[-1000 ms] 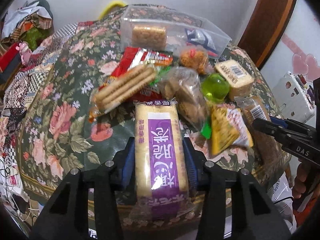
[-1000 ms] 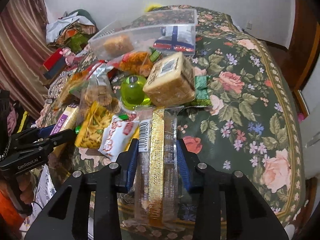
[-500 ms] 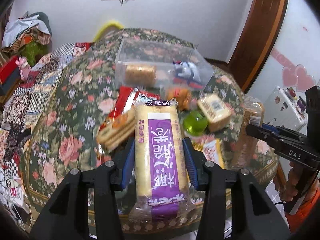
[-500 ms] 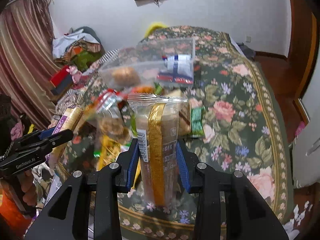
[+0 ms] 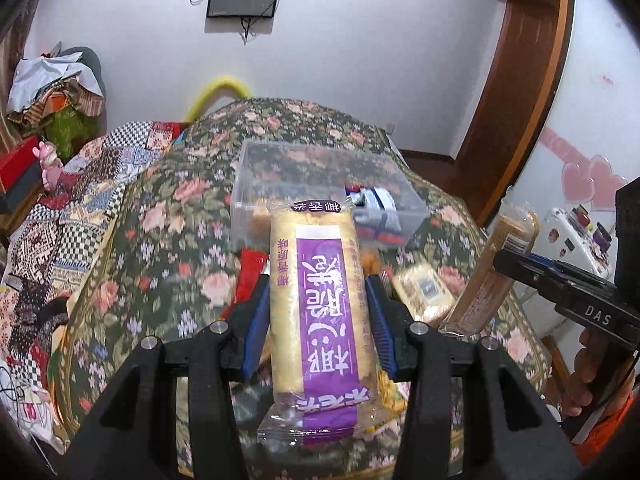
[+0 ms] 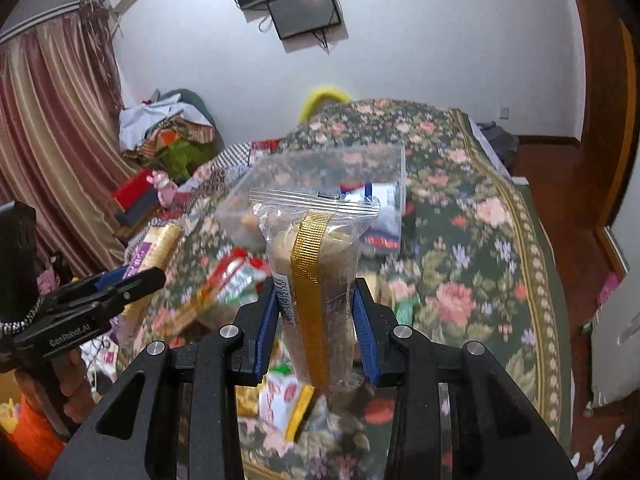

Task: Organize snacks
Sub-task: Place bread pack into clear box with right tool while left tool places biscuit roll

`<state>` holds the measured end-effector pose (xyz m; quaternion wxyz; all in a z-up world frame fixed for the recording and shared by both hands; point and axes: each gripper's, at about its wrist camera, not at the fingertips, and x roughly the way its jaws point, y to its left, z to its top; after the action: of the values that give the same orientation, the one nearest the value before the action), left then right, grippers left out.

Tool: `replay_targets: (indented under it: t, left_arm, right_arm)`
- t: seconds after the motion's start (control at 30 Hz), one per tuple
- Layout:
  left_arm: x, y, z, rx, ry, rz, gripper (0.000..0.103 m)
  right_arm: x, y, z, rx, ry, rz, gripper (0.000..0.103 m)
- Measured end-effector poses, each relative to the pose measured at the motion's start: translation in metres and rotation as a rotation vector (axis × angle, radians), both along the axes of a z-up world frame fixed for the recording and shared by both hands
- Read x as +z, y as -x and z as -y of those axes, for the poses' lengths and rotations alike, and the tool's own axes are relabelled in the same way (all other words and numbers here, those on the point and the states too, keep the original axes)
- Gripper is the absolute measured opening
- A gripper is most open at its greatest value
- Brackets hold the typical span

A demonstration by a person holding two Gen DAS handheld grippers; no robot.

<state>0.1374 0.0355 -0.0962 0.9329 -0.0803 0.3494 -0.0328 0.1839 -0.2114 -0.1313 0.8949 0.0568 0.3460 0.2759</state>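
Observation:
My left gripper (image 5: 316, 312) is shut on a long purple-label biscuit pack (image 5: 320, 300), held in the air above the flowered table (image 5: 168, 216). My right gripper (image 6: 316, 312) is shut on a clear packet with a gold stripe (image 6: 314, 276), also lifted. Beyond both stands a clear plastic box (image 5: 320, 184) (image 6: 320, 184) with a blue-white packet and a brown cake inside. In the left wrist view the right gripper (image 5: 500, 264) shows at the right edge with its gold-stripe packet (image 5: 496, 268). The right wrist view has the left gripper (image 6: 160, 276) at its left with the purple-label pack (image 6: 154, 248).
Loose snacks lie blurred on the table below: a red packet (image 5: 248, 280), a wrapped cake (image 5: 424, 292), a yellow-and-white packet (image 6: 288, 404). A pile of cloth and boxes (image 5: 52, 120) sits at the left, a curtain (image 6: 52, 160) beside it. A hand (image 5: 592, 376) holds the right tool.
Both grippers have risen from the snack pile with their packets and tipped upward, so the wall and screen now show. The pile has dropped lower in both views.

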Motion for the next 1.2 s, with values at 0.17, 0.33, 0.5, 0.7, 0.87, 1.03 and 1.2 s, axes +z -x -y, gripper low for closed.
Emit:
replay_targets:
  t: [0.17, 0.33, 0.5, 0.7, 0.87, 1.03, 1.2]
  left_arm:
    - [0.012, -0.022, -0.006, 0.008, 0.014, 0.025, 0.046]
    - [0.025, -0.049, -0.009, 0.016, -0.010, 0.057, 0.046]
    - [0.036, -0.077, -0.009, 0.023, -0.046, 0.090, 0.046]
    - [0.037, -0.110, -0.009, 0.023, -0.050, 0.095, 0.046]
    - [0.022, -0.144, -0.008, 0.018, -0.052, 0.066, 0.046]
    - [0.000, -0.174, -0.004, 0.011, -0.078, 0.021, 0.046]
    - [-0.025, -0.200, -0.005, 0.009, -0.061, -0.047, 0.046]
  right_arm:
    - [0.017, -0.016, -0.005, -0.001, -0.019, 0.046, 0.033]
    - [0.030, -0.038, -0.011, 0.000, -0.040, 0.072, 0.033]
    - [0.042, -0.060, -0.022, -0.003, -0.032, 0.106, 0.033]
    - [0.046, -0.086, -0.038, -0.002, -0.016, 0.124, 0.033]
    - [0.039, -0.110, -0.049, -0.005, -0.005, 0.101, 0.033]
    - [0.025, -0.132, -0.064, 0.010, 0.033, 0.062, 0.033]
    - [0.010, -0.149, -0.075, 0.023, 0.075, 0.024, 0.033]
